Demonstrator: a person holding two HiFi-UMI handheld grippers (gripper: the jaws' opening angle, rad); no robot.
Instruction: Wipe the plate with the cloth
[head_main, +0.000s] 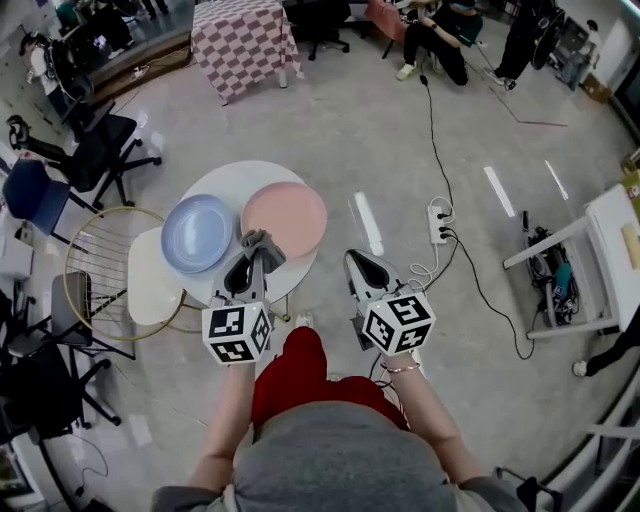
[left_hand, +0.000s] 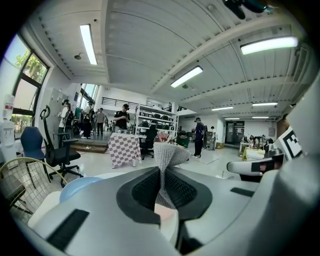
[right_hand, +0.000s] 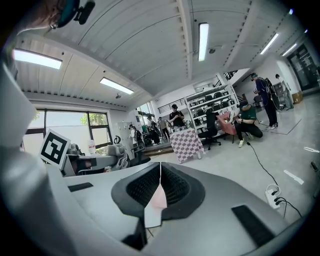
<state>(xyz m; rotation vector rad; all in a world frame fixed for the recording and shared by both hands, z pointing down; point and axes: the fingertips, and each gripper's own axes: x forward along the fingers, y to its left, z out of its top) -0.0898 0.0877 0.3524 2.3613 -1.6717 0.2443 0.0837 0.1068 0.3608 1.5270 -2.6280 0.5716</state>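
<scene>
The left gripper (head_main: 252, 262) has its jaws pinched shut on a fold of the grey cloth (head_main: 262, 243), which flares out beyond the tips and sits just at the near rim of the pink plate (head_main: 290, 215); from where I stand I cannot tell whether the cloth touches that rim or hovers over it. The right gripper (head_main: 357, 262) is off to the right of the pink plate, past the edge of the round white worktop (head_main: 230, 180), its jaws closed together on nothing. A blue plate (head_main: 197, 232) lies just left of the pink plate, the two almost touching; which one is meant is not plain, though the cloth is nearest the pink one.

To my eye the wiping is not yet begun; the step in hand is bringing cloth to plate. To do it well, I would lower the left gripper so that the loose bunch, not the hard tips, meets the surface; then sweep from the near rim across the middle in overlapping passes, pressing lightly. The pink plate is unheld and may slide toward the blue plate; the idle right gripper could steady its right rim.
</scene>
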